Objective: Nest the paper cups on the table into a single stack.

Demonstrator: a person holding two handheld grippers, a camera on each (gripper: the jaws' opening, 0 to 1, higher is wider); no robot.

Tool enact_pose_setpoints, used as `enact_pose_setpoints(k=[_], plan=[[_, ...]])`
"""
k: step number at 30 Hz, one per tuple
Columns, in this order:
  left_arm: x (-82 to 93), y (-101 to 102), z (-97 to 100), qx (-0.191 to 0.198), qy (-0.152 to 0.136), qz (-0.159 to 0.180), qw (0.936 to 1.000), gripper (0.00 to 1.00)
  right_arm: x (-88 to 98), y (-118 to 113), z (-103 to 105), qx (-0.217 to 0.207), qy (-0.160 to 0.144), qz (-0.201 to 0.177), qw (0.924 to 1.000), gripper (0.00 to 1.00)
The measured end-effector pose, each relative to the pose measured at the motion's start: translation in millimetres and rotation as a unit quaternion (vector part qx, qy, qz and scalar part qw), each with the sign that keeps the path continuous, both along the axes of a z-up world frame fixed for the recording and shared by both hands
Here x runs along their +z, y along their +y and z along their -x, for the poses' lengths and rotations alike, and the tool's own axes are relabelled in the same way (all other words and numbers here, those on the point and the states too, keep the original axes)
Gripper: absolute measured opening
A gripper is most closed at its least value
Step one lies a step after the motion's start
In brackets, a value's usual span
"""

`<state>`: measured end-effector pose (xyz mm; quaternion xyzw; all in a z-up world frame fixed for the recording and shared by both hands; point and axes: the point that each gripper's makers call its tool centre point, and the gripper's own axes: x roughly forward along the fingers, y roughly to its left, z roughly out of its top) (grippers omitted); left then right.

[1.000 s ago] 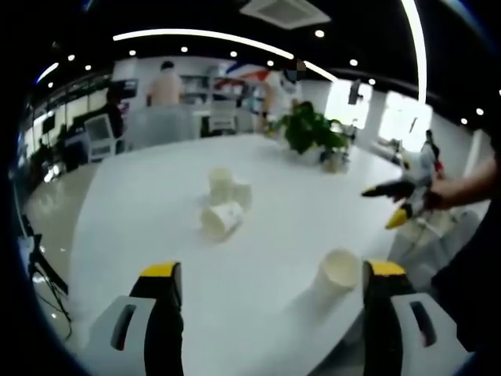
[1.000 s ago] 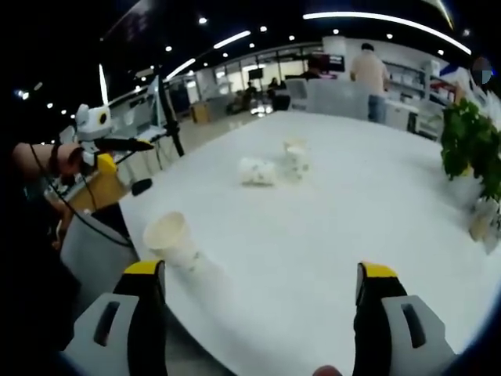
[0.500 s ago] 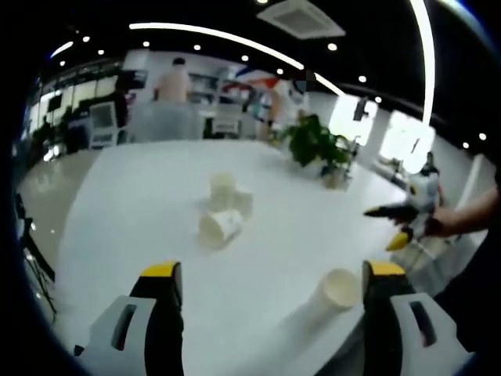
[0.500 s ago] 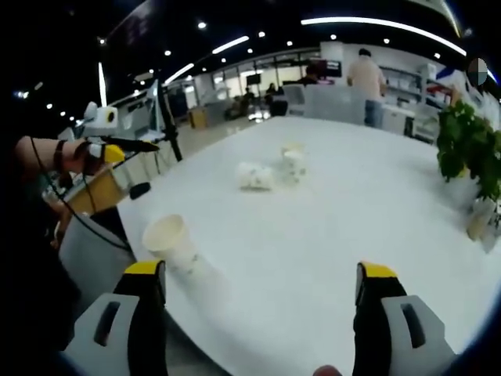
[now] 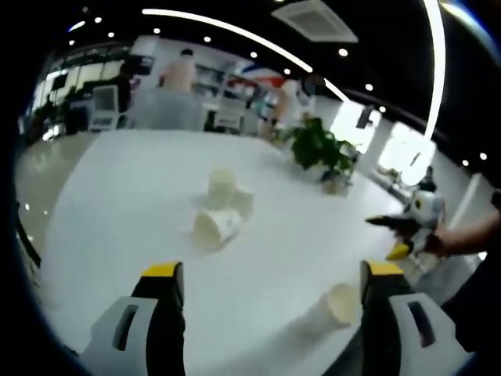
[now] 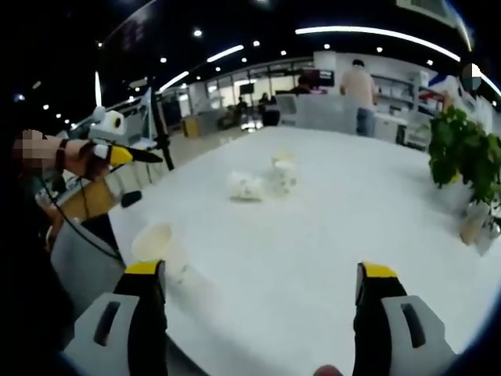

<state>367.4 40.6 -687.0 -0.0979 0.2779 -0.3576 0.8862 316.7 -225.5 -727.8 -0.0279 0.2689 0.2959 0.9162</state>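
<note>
White table [image 5: 117, 196] [image 6: 376, 204] spread wide, well lit under ceiling strip lights. At its far edge, potted plant [image 5: 317, 145] [image 6: 462, 153], leafy and green, near a small pot. Beyond the table, people standing by counters, blurred.

Left gripper [image 5: 266, 317] held low over the near table edge, jaws spread wide apart, nothing between them. Seen also from the right gripper view at the left side [image 6: 117, 153], held in a hand, yellow tip forward, off the table.

Right gripper [image 6: 262, 317] likewise over the near edge, jaws wide apart and gripping nothing. Seen from the left gripper view at the right side [image 5: 403, 235], held in a hand beyond the table's edge.

Mid-table, a cluster of cups: tipped cup [image 5: 215, 225] [image 6: 244, 186] lying on its side, mouth turned toward the left gripper's camera. Just behind it, upright cups [image 5: 227, 188] [image 6: 284, 168], close together, whether touching could not be told.

Well apart from the cluster, near the table edge, lone cup [image 5: 338, 304] [image 6: 156, 244], lying on its side, just beside the left gripper's right jaw in its own view and just above the right gripper's left jaw in the other.
</note>
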Motion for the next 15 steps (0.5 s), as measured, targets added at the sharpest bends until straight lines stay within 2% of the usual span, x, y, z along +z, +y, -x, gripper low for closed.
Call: enact_pose_setpoints(k=[5,7,12,15], plan=[[-3.6,-9,-11.0,0.010,0.019,0.032,0.9992,0.93,-2.7,-2,-4,-0.011,-0.005,-0.003,0.9999,1.00],[-0.6,-14,-16.5,0.018,0.025,0.062,0.9976,0.93,-5.3,-3,-4,-0.011,-0.002,-0.001,0.9999,1.00],[-9.3,-17,-27.4,0.022,0.040,0.067,0.9967,0.93,-7.1,-6,-4,-0.018,0.002,-0.009,0.9998,1.00],[-12.7,-19,-36.7,0.035,0.053,0.087,0.9942,0.92,-9.3,-7,-6,-0.026,0.003,-0.019,0.9995,1.00]])
